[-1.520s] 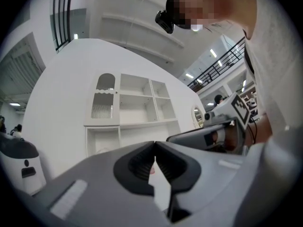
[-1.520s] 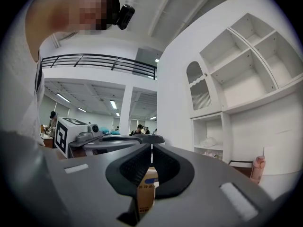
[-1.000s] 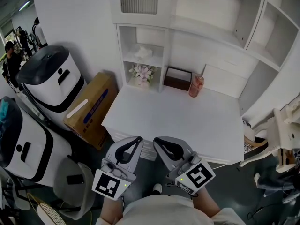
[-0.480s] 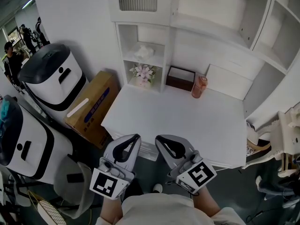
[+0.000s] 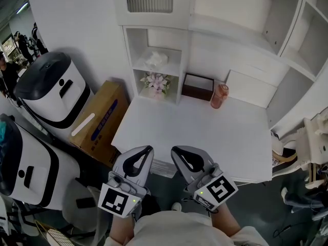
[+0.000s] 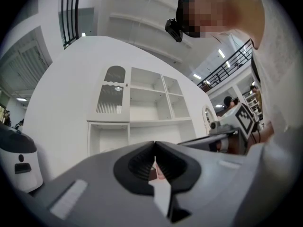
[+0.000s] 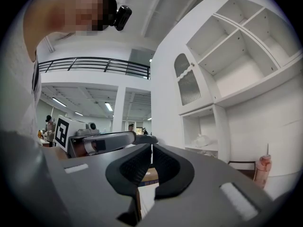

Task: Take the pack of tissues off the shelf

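The pack of tissues (image 5: 156, 59) is a crumpled white bundle on the upper small shelf of the white shelf unit (image 5: 180, 45), behind the desk (image 5: 205, 132). It also shows in the right gripper view as the tissue pack (image 7: 201, 141). Both grippers hover side by side at the desk's near edge, far from the shelf. My left gripper (image 5: 148, 149) is shut with nothing in it, and its jaws meet in the left gripper view (image 6: 155, 144). My right gripper (image 5: 175, 149) is likewise shut and empty (image 7: 151, 146).
Pink flowers (image 5: 155, 82) sit on the shelf below the tissues. A brown box (image 5: 197, 86) and a pink bottle (image 5: 219, 95) stand at the desk's back. A cardboard box (image 5: 97, 119) and two white-and-black machines (image 5: 48, 88) are at the left, a white chair (image 5: 312, 142) at the right.
The grippers stay shut and almost still near the desk's front edge. The head view has drifted slightly, so the desk and shelf sit a little differently in the picture.
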### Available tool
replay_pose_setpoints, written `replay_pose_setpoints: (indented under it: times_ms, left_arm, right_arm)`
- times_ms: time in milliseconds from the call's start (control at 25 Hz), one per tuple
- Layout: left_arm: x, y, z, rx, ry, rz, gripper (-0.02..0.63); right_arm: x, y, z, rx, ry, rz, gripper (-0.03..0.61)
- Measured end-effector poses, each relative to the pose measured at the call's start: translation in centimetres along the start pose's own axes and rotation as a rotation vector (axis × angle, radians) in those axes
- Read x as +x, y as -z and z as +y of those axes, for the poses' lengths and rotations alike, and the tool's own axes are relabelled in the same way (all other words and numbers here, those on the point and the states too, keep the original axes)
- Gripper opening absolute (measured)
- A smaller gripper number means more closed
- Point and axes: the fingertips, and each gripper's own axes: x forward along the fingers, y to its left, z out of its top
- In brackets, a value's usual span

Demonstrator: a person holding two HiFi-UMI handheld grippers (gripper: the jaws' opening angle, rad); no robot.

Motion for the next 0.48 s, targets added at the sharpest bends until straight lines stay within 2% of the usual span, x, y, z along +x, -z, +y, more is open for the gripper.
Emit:
replay_pose_setpoints:
  times_ms: [480]
  left_arm:
    - [0.7, 1.0, 7.3, -0.008, 0.072, 0.012, 0.002]
  right_arm:
    - [7.2, 0.2, -0.1, 0.022, 0.07, 0.004, 0.002]
